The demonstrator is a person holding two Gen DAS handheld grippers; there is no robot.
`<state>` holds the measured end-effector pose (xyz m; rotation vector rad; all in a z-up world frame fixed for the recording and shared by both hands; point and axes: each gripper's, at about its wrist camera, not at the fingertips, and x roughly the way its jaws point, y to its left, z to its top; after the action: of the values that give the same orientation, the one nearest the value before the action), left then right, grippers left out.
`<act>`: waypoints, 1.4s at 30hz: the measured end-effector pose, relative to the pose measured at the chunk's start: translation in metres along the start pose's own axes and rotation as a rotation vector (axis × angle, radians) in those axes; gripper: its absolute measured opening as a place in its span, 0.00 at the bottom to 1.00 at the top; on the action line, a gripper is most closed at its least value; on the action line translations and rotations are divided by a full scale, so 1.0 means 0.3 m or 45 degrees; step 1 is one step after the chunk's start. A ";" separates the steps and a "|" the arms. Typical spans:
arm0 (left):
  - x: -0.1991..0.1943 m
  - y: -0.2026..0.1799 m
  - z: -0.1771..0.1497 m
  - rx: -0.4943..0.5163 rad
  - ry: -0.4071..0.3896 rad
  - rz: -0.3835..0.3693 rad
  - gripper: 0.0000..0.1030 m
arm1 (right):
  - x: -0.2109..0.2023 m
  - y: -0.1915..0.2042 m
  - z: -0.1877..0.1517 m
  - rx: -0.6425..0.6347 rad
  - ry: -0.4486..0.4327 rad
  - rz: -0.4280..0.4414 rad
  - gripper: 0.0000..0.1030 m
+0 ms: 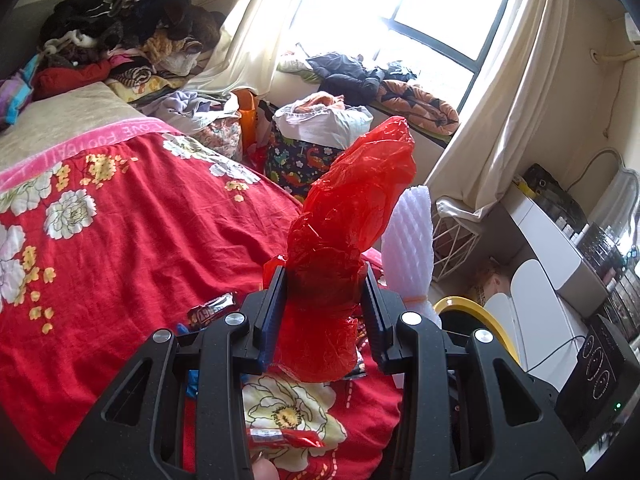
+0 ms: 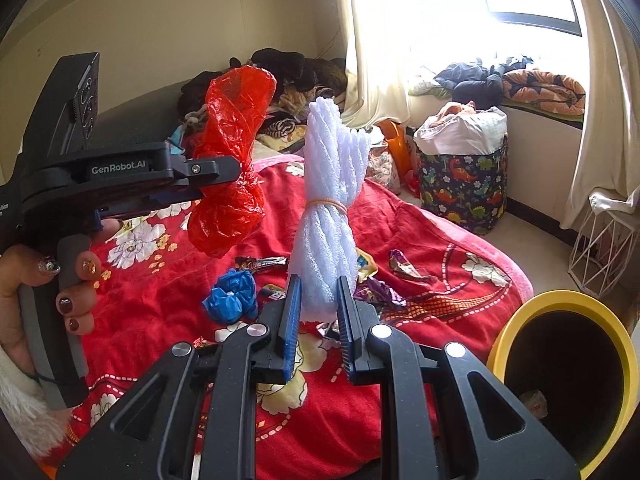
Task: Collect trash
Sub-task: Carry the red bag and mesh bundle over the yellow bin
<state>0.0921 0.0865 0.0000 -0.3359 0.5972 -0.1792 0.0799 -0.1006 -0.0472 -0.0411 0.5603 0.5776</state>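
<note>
My left gripper [image 1: 325,280] is shut on a crumpled red plastic bag [image 1: 352,208], which sticks up above the bed; from the right wrist the same red plastic bag [image 2: 232,168] and left gripper [image 2: 236,172] show at the left. My right gripper [image 2: 318,288] is shut on a white foam net bundle [image 2: 328,216] tied with a rubber band; the bundle [image 1: 410,248] also shows beside the red bag. A yellow-rimmed bin [image 2: 560,372] stands beside the bed at the lower right. Loose wrappers [image 2: 404,268] and a blue crumpled bag [image 2: 232,296] lie on the red floral bedspread [image 2: 440,264].
A dinosaur-print laundry basket [image 2: 464,184] stands by the window with clothes on top. Piled clothes [image 1: 120,28] cover the bed's far end. A white wire basket [image 2: 600,248] stands under the curtain. A desk [image 1: 560,248] with devices runs along the right wall.
</note>
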 end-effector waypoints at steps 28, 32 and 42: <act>0.043 -0.195 -0.038 0.120 0.025 -0.054 0.28 | -0.158 -0.177 -0.022 0.097 -0.075 -0.150 0.17; 0.051 -0.226 -0.042 0.137 0.036 -0.063 0.28 | -0.175 -0.203 -0.031 0.124 -0.078 -0.160 0.17; 0.068 -0.300 -0.055 0.179 0.043 -0.092 0.28 | -0.216 -0.285 -0.070 0.192 -0.075 -0.212 0.17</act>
<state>0.0930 -0.0069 0.0089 -0.2185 0.6027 -0.2950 0.0698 -0.2094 -0.0417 0.0714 0.5360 0.3722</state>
